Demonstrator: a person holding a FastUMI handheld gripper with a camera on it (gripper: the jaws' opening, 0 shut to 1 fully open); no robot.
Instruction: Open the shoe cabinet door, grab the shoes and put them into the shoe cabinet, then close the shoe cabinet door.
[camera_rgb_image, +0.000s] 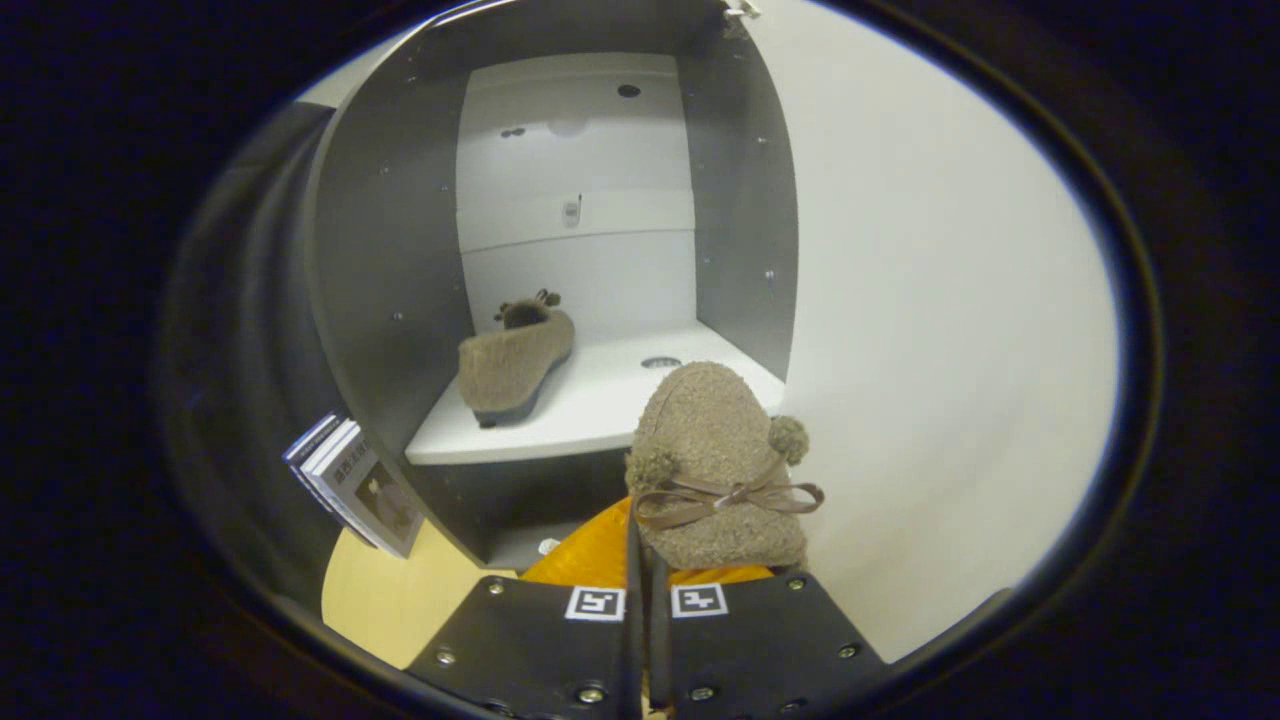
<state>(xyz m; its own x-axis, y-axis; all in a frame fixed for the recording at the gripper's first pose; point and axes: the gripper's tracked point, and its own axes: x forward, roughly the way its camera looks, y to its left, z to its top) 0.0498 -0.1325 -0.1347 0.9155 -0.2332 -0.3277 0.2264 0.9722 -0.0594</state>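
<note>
Fuzzy tan slipper with bow and pompoms (718, 462) sat lower centre of the frame, heel end pinched in the claw (640, 560); fingers nearly closed, pressing its rim. Second slipper (515, 362) lay on the white shelf (600, 405) inside the open shoe cabinet (390, 260), centre left. White door (940, 330) stood right. Booklets (350, 482) leaned lower left on the wooden bench (385, 600).
</note>
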